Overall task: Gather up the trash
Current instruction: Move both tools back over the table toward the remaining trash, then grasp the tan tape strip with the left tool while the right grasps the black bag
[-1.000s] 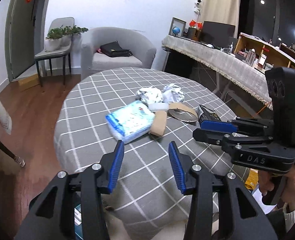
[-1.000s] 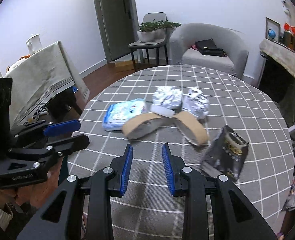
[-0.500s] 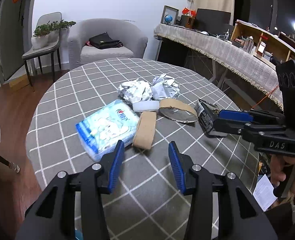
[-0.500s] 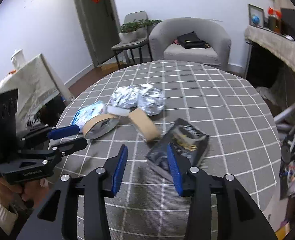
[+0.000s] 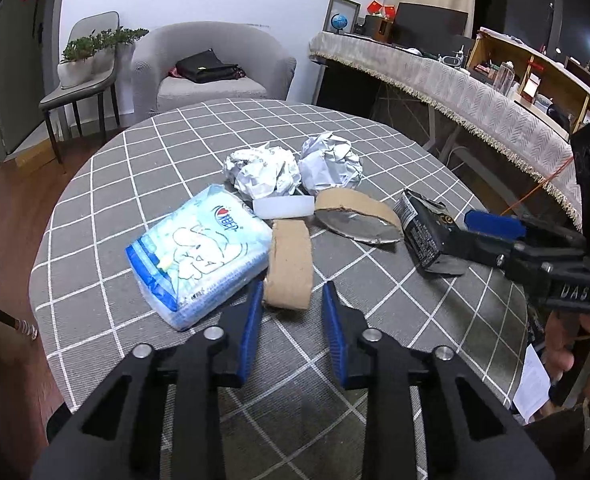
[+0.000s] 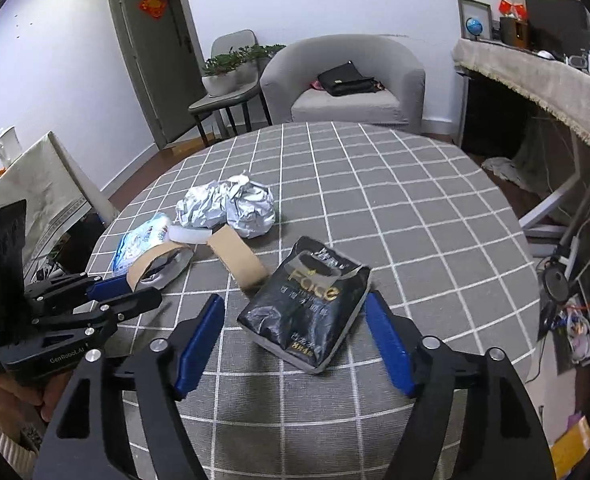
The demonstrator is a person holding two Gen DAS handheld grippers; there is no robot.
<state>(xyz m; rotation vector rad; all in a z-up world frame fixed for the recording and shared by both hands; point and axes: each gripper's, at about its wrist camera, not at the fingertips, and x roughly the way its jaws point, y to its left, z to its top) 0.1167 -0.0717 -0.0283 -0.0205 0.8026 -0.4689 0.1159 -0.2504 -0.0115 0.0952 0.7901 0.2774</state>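
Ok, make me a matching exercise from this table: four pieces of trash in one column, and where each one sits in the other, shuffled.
Things:
1. black packet
2. blue tissue pack
3. crumpled foil balls
4. flattened cardboard ring

Places:
A. farthest back in the pile
B. between the open jaws of the right hand-held gripper
C. just ahead of the left hand-held gripper
D. left end of the pile in the left wrist view

Pairs: 1-B, 2-D, 3-A, 4-C
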